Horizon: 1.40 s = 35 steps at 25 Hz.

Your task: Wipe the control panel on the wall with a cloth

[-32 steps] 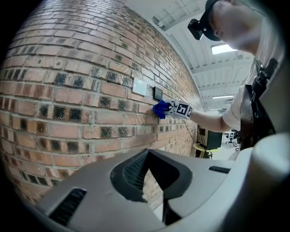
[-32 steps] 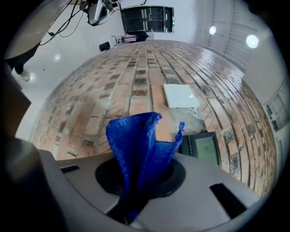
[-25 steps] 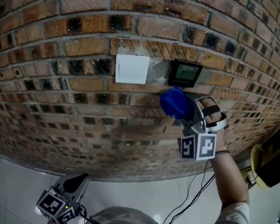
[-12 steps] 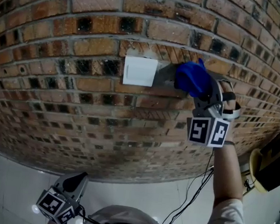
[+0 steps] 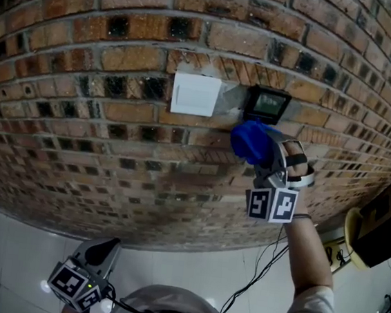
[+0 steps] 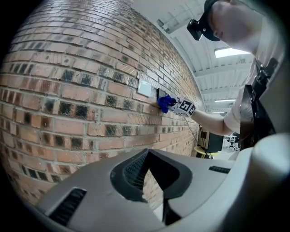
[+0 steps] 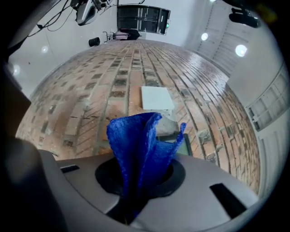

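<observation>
A small black control panel (image 5: pixel 267 105) with a greenish screen is mounted on the brick wall, right of a white switch plate (image 5: pixel 196 94). My right gripper (image 5: pixel 257 152) is shut on a blue cloth (image 5: pixel 251 140), held just below the panel and close against the bricks. In the right gripper view the blue cloth (image 7: pixel 141 146) stands up out of the jaws and hides most of the panel (image 7: pixel 182 144). My left gripper (image 5: pixel 102 255) hangs low near the floor, shut and empty; from its view the cloth (image 6: pixel 165 103) shows far along the wall.
The brick wall (image 5: pixel 100 142) fills the view. A black cable (image 5: pixel 260 270) hangs under my right arm. A yellow stool with a dark box (image 5: pixel 375 230) stands at the right. White floor tiles (image 5: pixel 10 265) lie below.
The right gripper with the cloth rose over the control panel, covering it, then came back down below it. The screen is uncovered again. The left gripper stayed put.
</observation>
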Each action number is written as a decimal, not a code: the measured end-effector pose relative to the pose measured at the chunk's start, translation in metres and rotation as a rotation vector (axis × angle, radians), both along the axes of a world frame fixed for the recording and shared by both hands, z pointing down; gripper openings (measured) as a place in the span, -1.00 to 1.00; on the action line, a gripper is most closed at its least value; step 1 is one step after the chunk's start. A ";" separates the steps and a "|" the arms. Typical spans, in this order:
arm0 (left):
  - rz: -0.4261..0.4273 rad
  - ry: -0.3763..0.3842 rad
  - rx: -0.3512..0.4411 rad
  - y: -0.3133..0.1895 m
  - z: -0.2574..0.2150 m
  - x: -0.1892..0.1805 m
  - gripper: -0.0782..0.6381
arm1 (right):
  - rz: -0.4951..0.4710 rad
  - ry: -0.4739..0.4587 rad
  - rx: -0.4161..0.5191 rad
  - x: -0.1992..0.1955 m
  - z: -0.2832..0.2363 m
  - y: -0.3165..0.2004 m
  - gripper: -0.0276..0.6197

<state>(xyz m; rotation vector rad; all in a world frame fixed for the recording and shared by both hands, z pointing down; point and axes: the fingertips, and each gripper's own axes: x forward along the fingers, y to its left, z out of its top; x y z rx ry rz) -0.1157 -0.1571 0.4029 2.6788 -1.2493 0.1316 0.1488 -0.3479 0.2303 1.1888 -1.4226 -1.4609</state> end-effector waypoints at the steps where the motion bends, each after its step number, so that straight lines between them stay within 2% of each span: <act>1: 0.002 0.000 -0.001 0.000 0.000 0.001 -0.77 | 0.003 0.008 -0.028 0.000 0.011 -0.003 -0.64; 4: 0.012 0.000 0.004 0.002 0.000 0.004 -0.77 | 0.010 0.038 -0.098 0.000 0.038 -0.012 -0.64; 7: 0.018 -0.001 0.003 0.005 0.001 0.005 -0.77 | 0.003 0.042 -0.110 0.000 0.035 -0.008 -0.64; 9: 0.014 0.000 -0.002 0.007 0.002 0.003 -0.77 | -0.012 0.028 -0.080 -0.002 0.017 0.002 -0.64; 15: 0.009 -0.001 0.003 0.009 0.001 0.000 -0.77 | -0.054 -0.038 0.096 -0.003 -0.071 0.024 -0.64; 20: -0.009 0.004 0.009 0.013 0.002 -0.004 -0.77 | -0.057 -0.105 0.143 0.002 -0.106 0.016 -0.64; 25: -0.031 0.011 0.003 0.019 0.002 -0.011 -0.77 | -0.034 -0.061 0.135 -0.004 -0.083 0.007 -0.64; 35: -0.033 0.006 -0.012 0.021 0.003 -0.008 -0.77 | -0.025 -0.011 -0.025 -0.002 0.010 -0.002 -0.64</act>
